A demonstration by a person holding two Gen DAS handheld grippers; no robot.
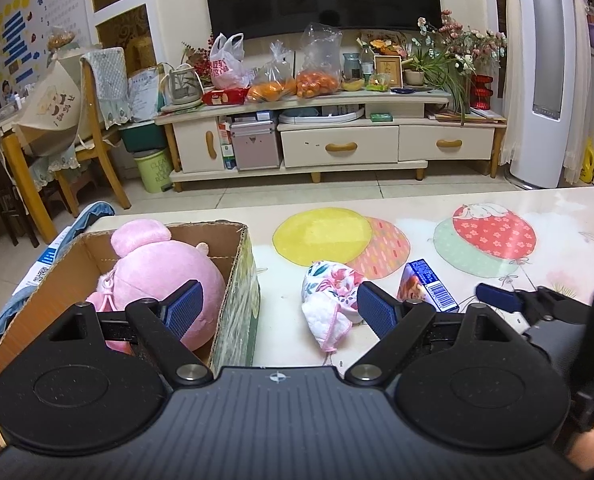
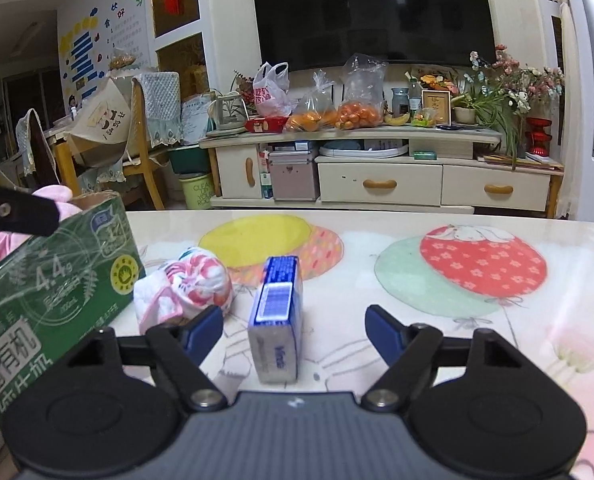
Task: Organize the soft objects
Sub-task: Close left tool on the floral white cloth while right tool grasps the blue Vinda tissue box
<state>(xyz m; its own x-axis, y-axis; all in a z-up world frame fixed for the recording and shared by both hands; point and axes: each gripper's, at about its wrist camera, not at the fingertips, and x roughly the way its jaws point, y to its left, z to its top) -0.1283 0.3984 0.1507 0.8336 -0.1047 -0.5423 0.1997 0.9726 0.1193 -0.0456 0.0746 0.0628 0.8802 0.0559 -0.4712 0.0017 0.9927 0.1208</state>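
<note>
R gripper (image 2: 293, 330) has its jaws apart either side of the blue tissue pack (image 2: 277, 320) on the table (image 2: 457, 360), pads not touching it. L gripper (image 1: 277, 304) hangs w/ jaws wide apart, empty, over the cardboard box (image 1: 237, 280) edge; pink plush (image 1: 165, 276) sits inside. Floral cloth bundle (image 2: 189, 288) lies just beside the pack, prob. touching the left pad, hard to tell. Risk: closing off-centre tips the upright pack or snags the cloth.
</note>
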